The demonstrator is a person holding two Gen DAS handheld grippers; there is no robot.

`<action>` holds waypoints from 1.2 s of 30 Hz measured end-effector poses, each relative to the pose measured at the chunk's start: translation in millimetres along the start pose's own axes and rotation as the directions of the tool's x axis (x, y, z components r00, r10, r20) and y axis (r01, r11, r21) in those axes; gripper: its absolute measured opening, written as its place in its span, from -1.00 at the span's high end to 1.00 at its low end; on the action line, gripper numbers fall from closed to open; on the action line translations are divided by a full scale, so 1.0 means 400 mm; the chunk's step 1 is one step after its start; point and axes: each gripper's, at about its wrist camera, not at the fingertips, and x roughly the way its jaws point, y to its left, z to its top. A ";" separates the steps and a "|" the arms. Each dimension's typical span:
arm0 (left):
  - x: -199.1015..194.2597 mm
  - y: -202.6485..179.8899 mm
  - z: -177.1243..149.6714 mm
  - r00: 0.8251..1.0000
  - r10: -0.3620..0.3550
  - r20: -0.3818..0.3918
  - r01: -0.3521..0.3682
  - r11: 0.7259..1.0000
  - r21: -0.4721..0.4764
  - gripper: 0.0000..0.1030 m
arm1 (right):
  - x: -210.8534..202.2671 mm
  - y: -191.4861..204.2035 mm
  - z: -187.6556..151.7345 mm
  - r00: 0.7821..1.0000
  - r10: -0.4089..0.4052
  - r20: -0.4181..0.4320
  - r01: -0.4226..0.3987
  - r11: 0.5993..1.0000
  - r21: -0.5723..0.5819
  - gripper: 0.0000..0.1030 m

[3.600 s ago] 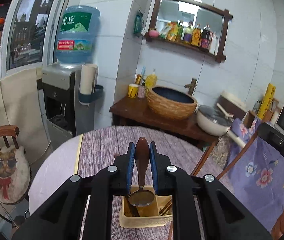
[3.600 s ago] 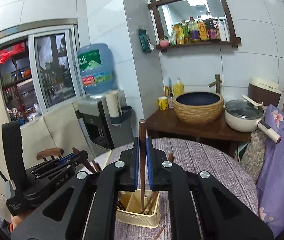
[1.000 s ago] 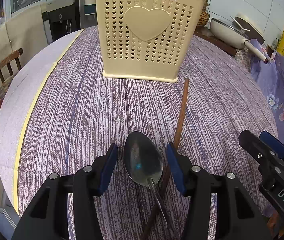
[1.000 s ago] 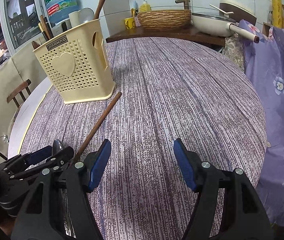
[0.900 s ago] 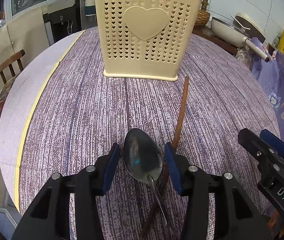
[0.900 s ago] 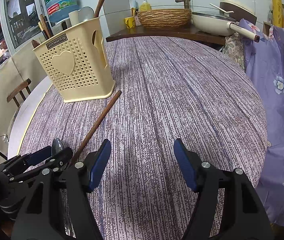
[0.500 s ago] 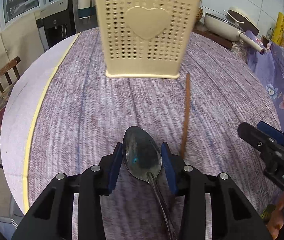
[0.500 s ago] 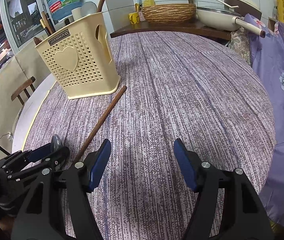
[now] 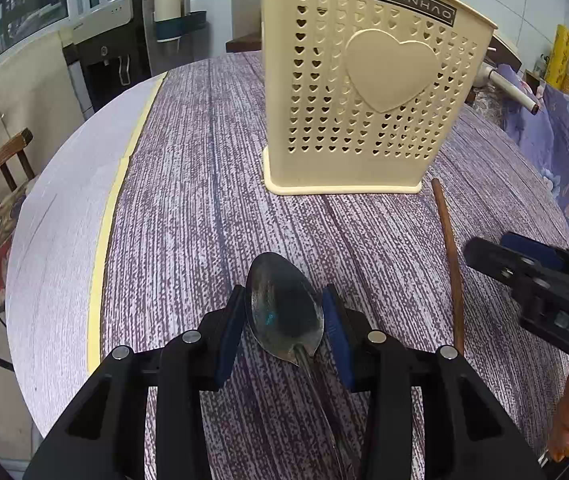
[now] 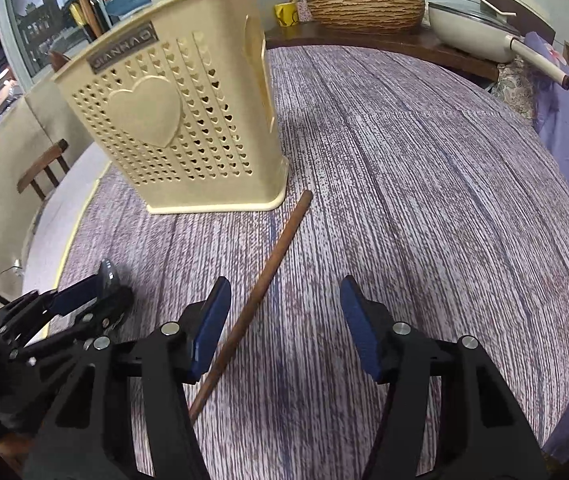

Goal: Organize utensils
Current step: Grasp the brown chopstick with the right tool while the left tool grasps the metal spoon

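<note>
two utensils left on counter point(image 9: 188, 184): left hand-held gripper point(image 9: 284, 322) pinching spoon point(image 9: 282, 308) bowl; right hand-held gripper point(image 10: 284, 316) spread, just been closing, chopstick point(image 10: 268, 272) between jaws, pointing toward holder point(image 10: 188, 120).

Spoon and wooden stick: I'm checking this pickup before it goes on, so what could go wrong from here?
The left gripper pinches the spoon across its rounded bowl, so it may slip or swivel. The right gripper, whose jaws have just been closing, has the wooden stick off-centre beside its left finger, and may nudge it instead of catching it.

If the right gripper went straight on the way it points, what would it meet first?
Probably the purple tablecloth: the right gripper points down at bare cloth, with the wooden stick just left of centre. Depth is uncertain.
</note>
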 end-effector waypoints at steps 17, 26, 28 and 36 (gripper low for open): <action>-0.043 0.039 -0.042 0.998 -0.053 0.020 0.055 0.993 -0.109 -0.14 | 0.066 0.043 0.041 0.996 -0.081 -0.038 0.079 0.996 -0.052 0.76; -0.035 0.024 -0.042 0.999 -0.049 0.001 0.049 0.993 -0.110 -0.15 | 0.020 0.020 -0.010 0.998 -0.017 -0.068 0.005 0.984 -0.176 0.81; -0.032 0.020 -0.039 0.999 -0.042 0.000 0.041 0.993 -0.115 -0.15 | 0.016 0.016 -0.014 0.998 -0.029 -0.064 0.016 0.982 -0.190 0.81; -0.020 0.003 -0.024 0.999 0.038 -0.023 -0.041 0.989 -0.142 -0.15 | -0.005 0.033 -0.037 0.993 -0.107 -0.043 0.098 0.979 -0.179 0.46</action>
